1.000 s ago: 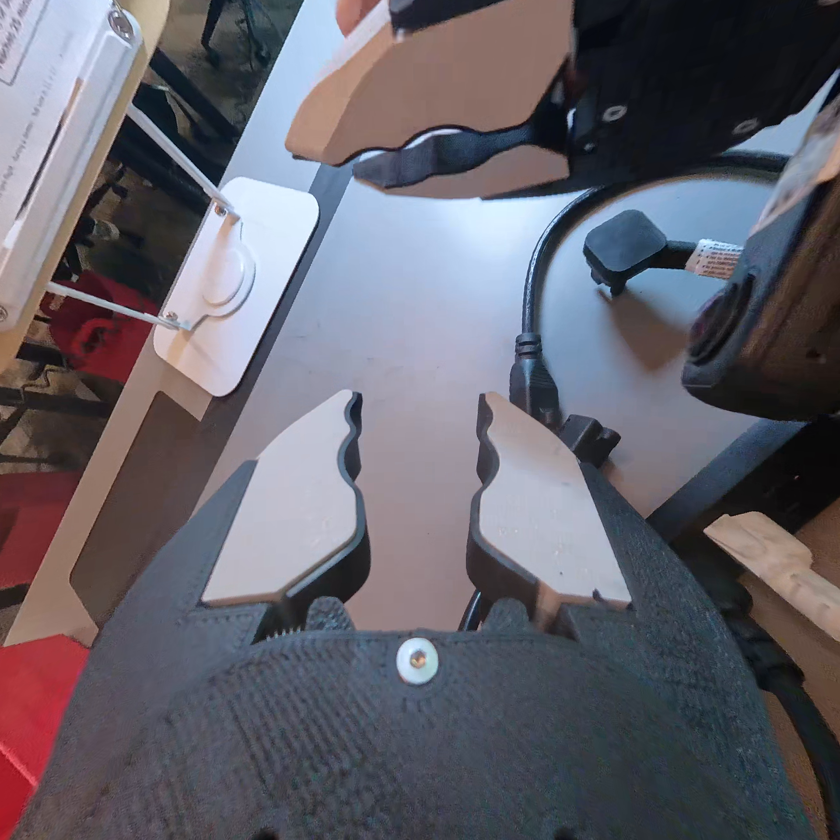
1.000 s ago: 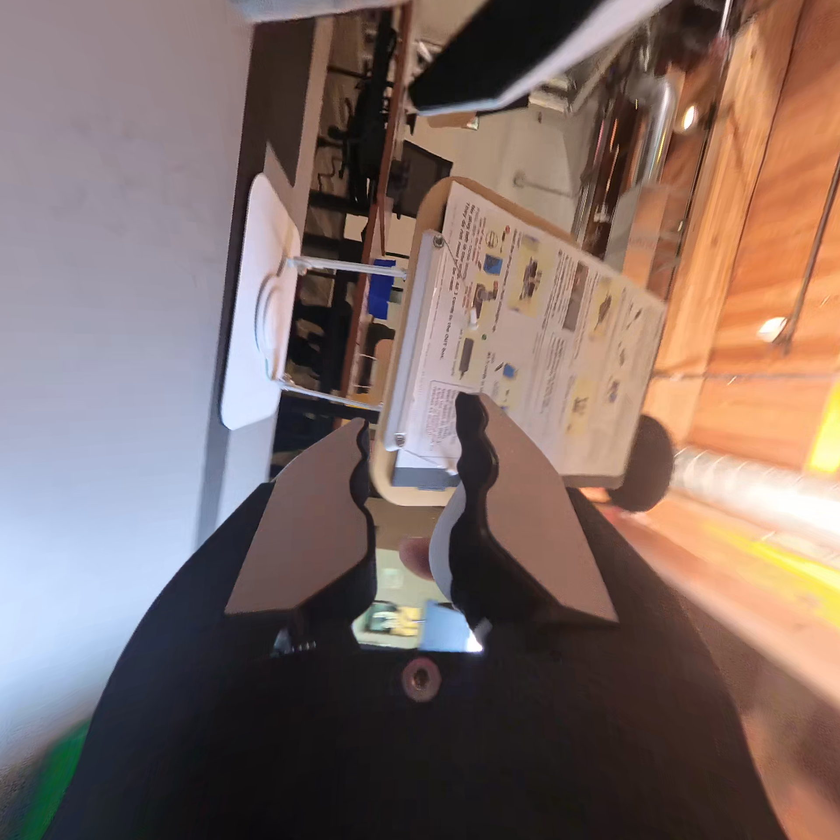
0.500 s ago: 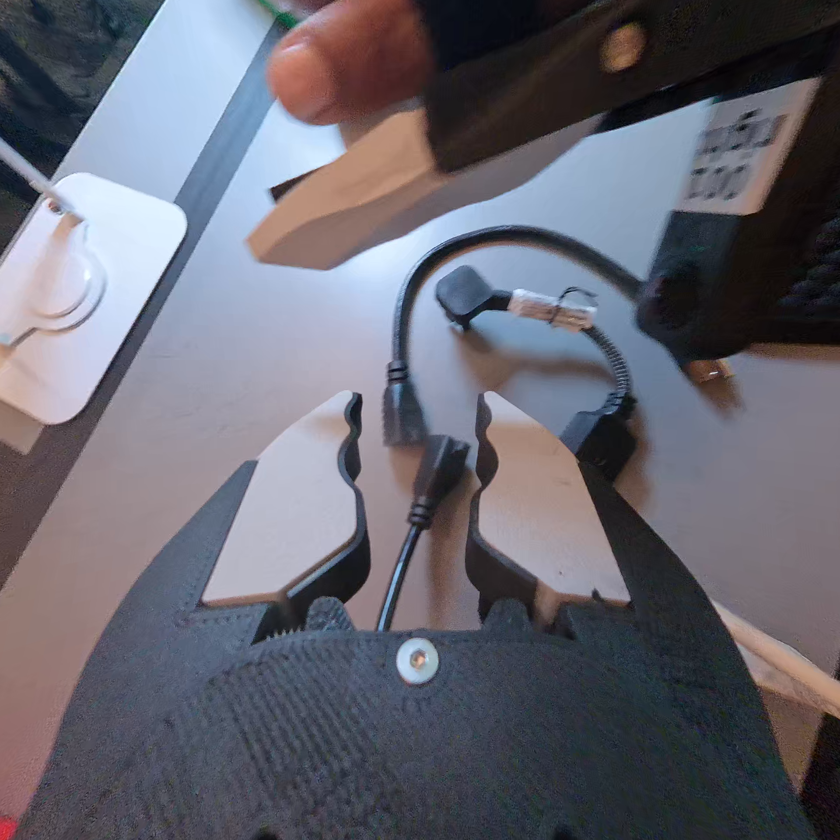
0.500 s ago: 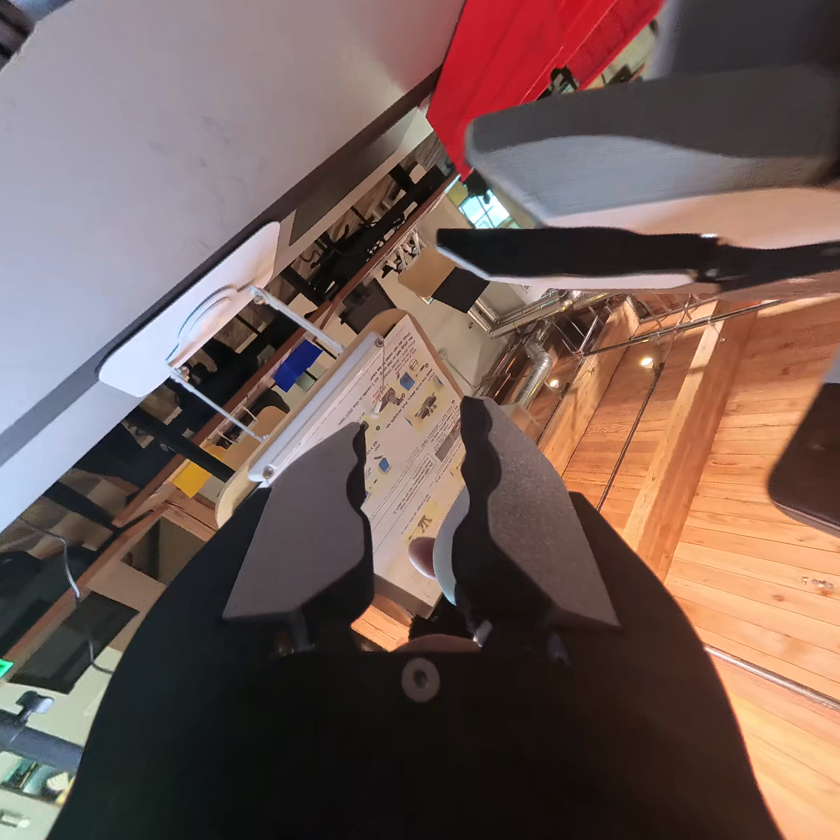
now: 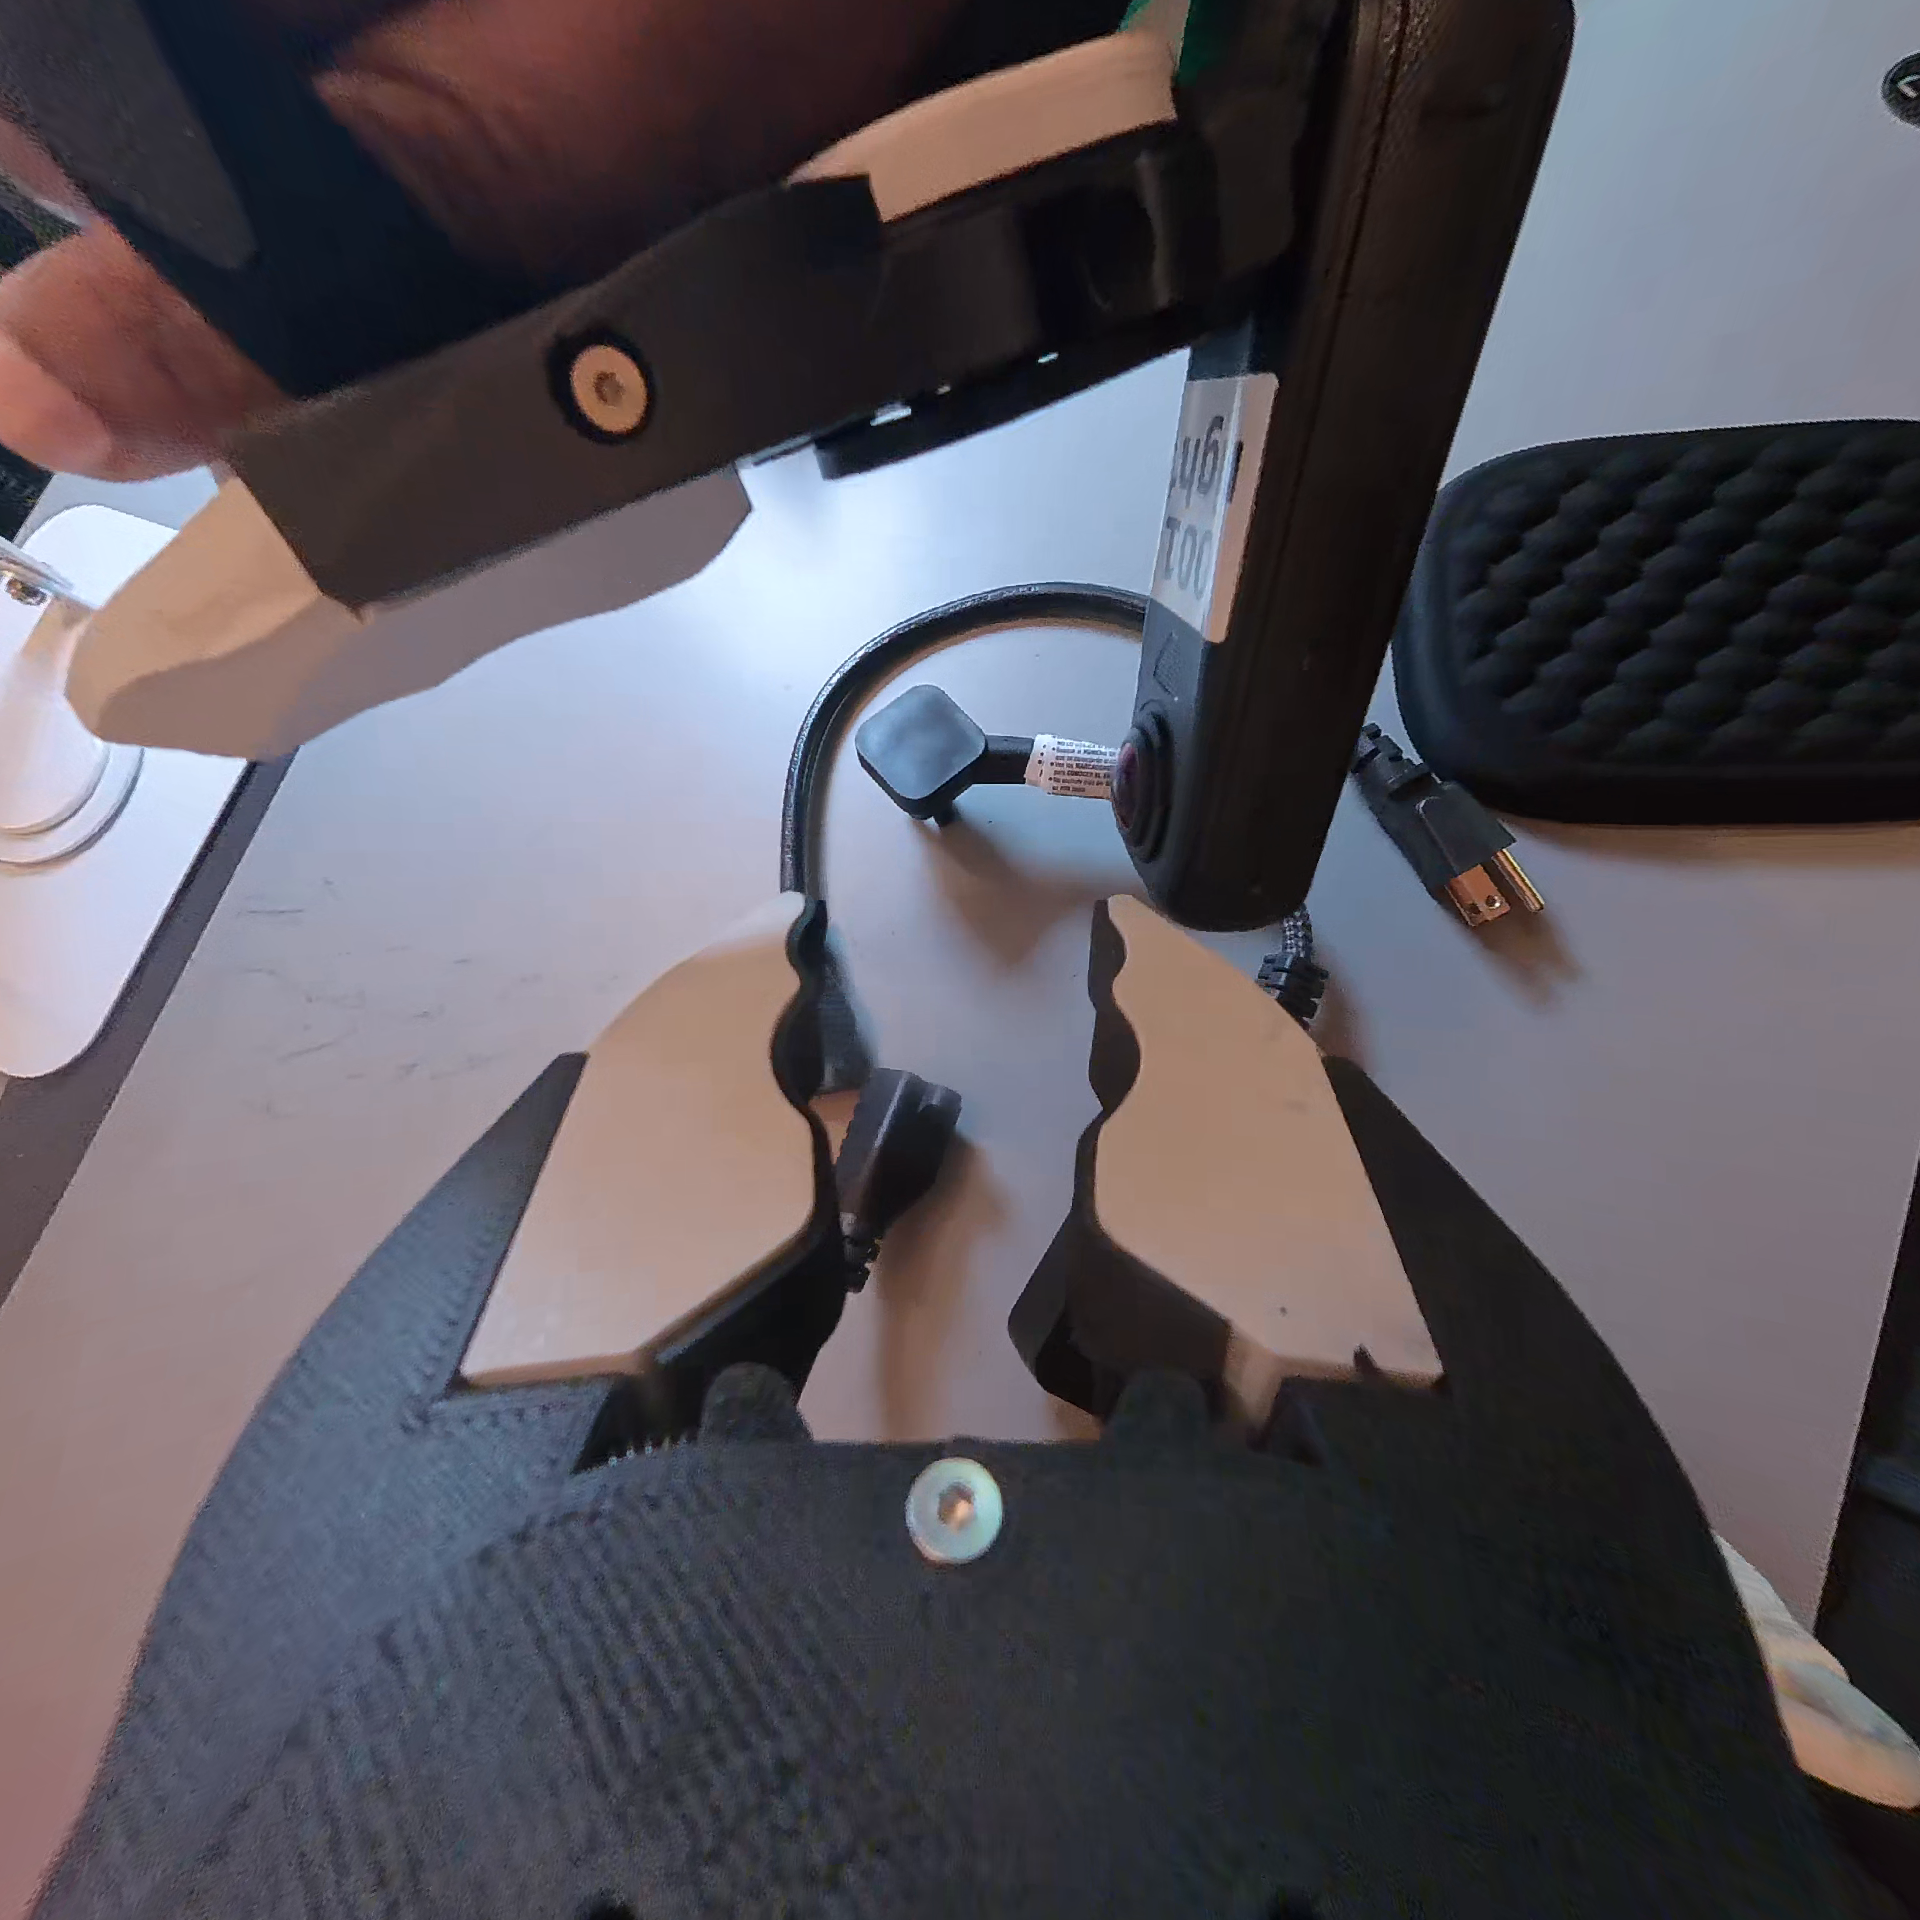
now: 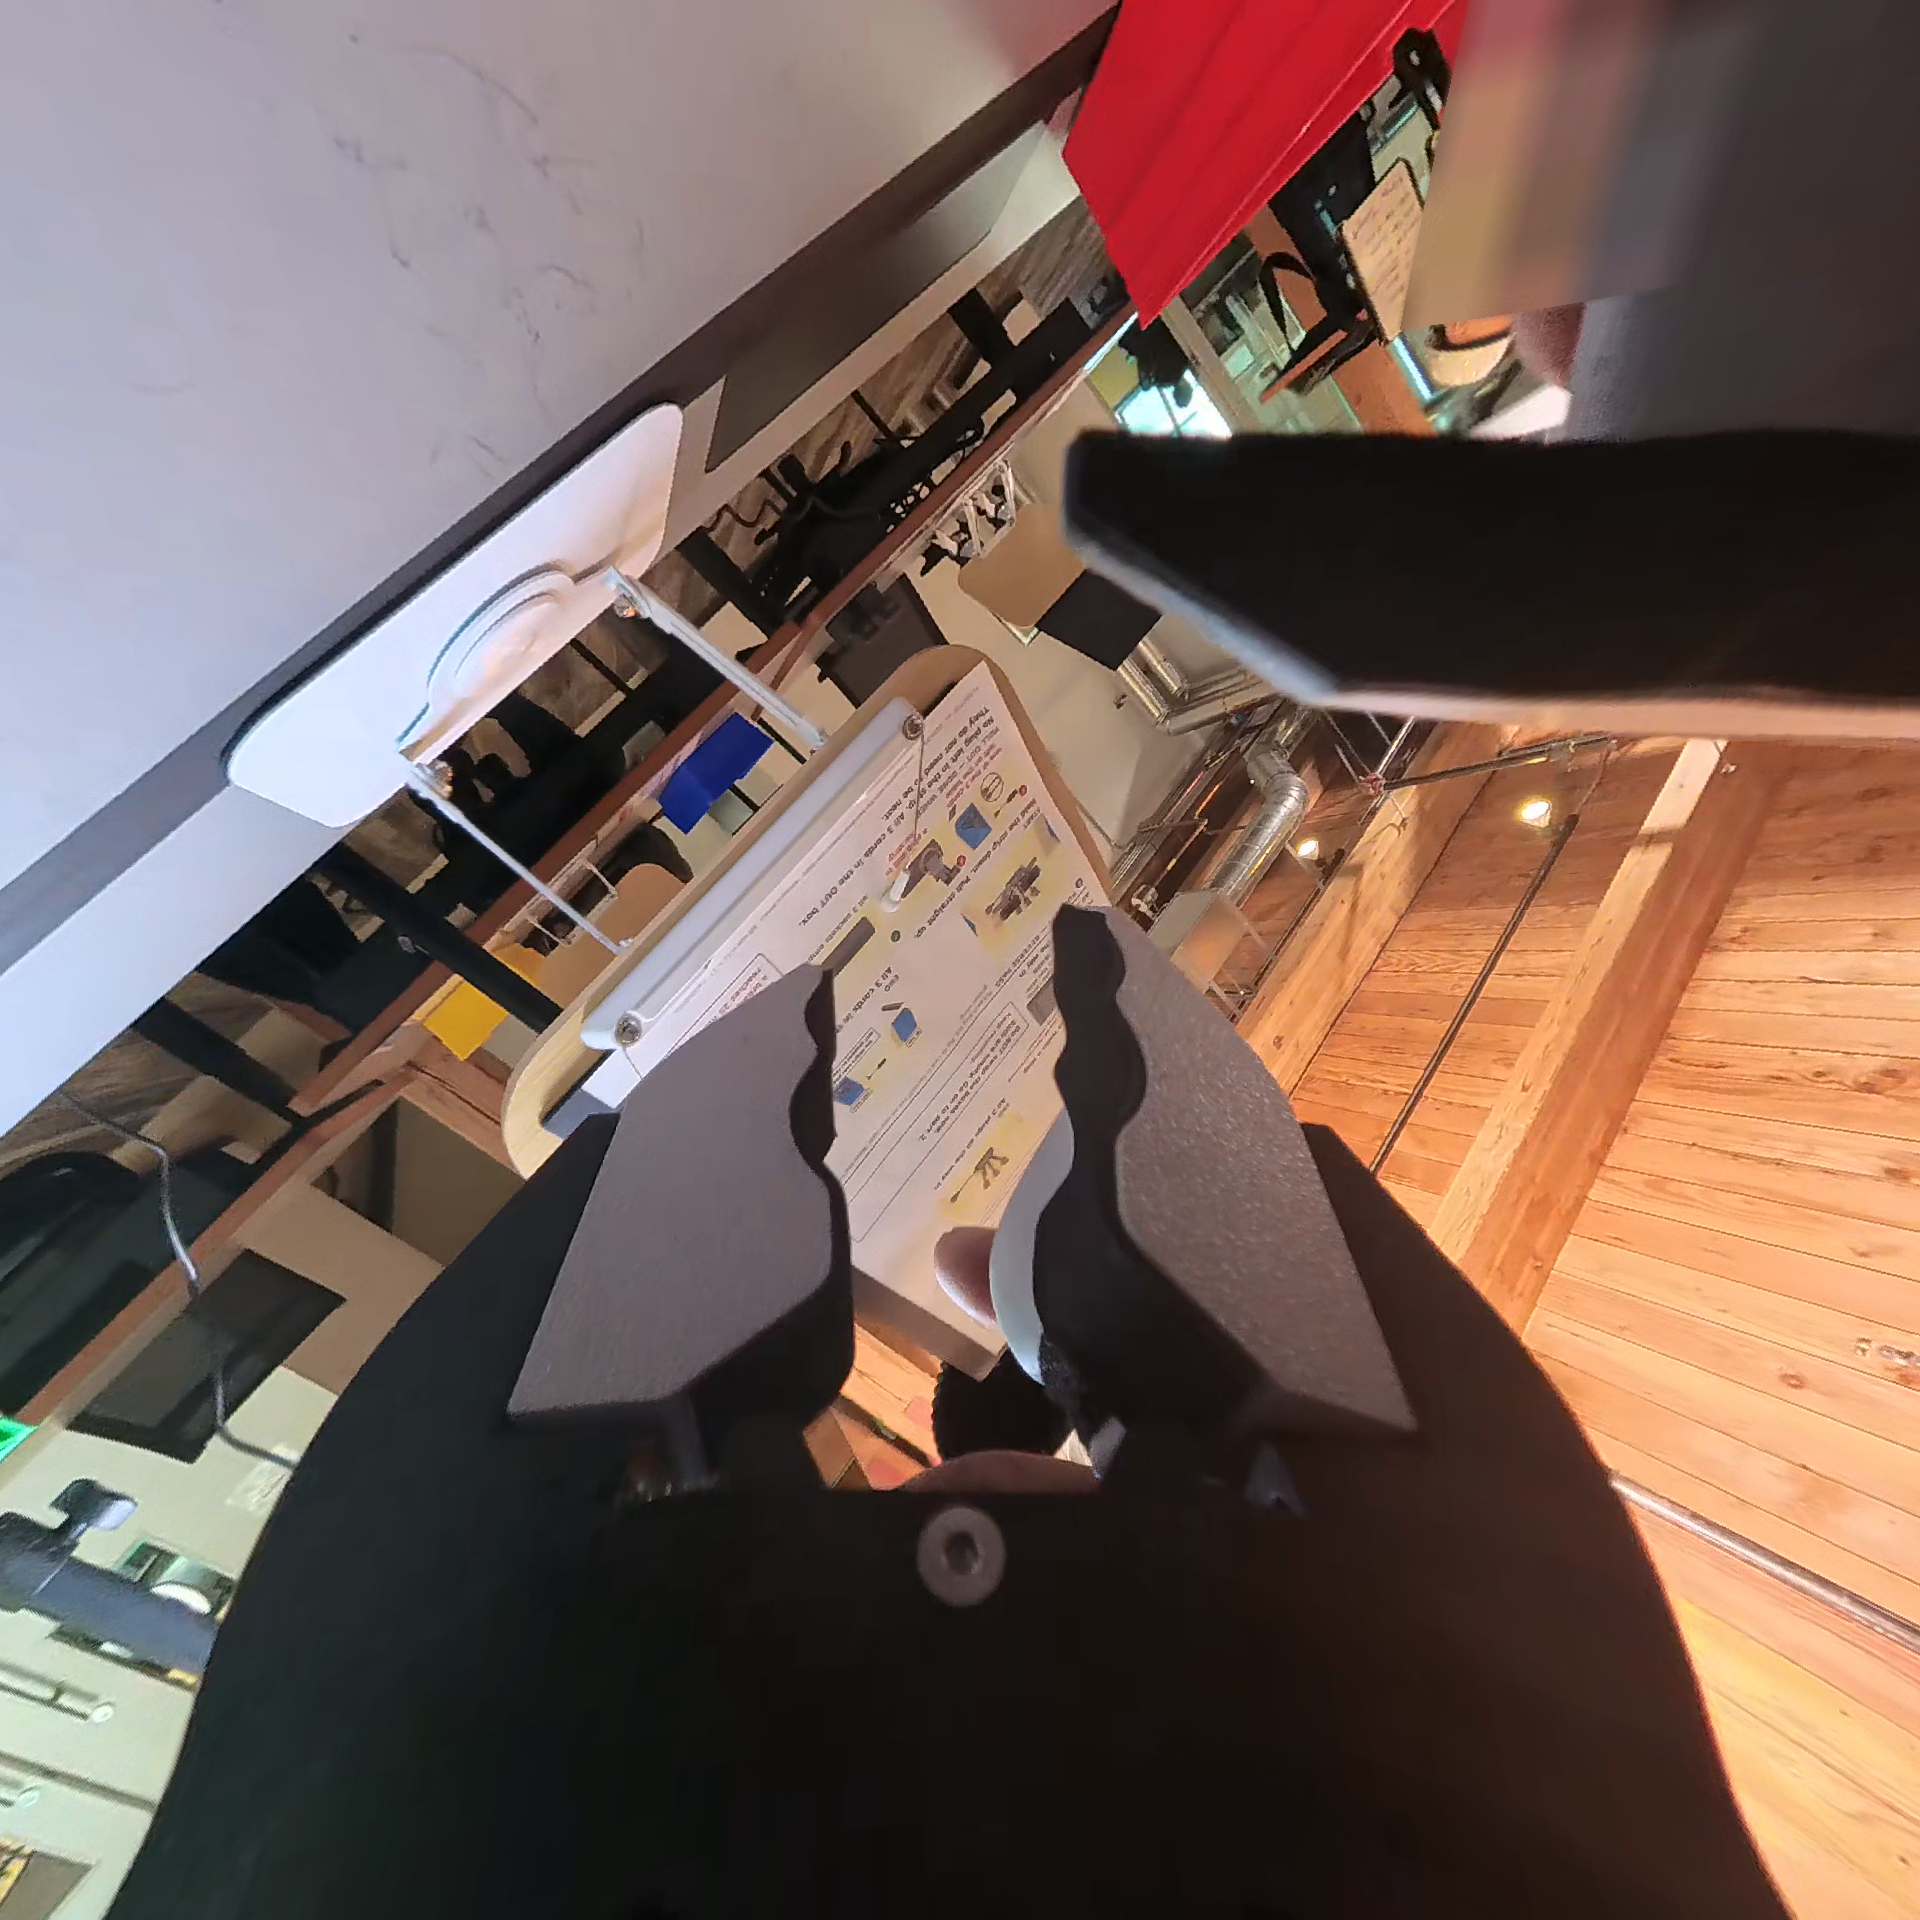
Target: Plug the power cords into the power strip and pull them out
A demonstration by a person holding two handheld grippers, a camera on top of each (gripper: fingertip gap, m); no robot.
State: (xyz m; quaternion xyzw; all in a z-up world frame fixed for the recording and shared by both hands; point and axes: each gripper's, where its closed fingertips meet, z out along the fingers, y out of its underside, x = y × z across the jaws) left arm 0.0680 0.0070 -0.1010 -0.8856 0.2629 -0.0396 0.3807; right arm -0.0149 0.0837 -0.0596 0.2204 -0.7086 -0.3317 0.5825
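Cords (image 5: 821, 769) lie on the table (image 5: 520, 883) (black plugs loose); both grippers' fingers (image 5: 1205, 1122) gape, holding nothing.

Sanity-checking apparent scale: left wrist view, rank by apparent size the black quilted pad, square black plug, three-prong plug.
1. Black quilted pad, largest by far.
2. Square black plug.
3. Three-prong plug: looks close to the square plug; cable partly hidden, so that order is unsure.

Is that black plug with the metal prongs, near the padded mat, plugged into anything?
No. The three-prong plug lies loose on the table, prongs bare, beside the mat.
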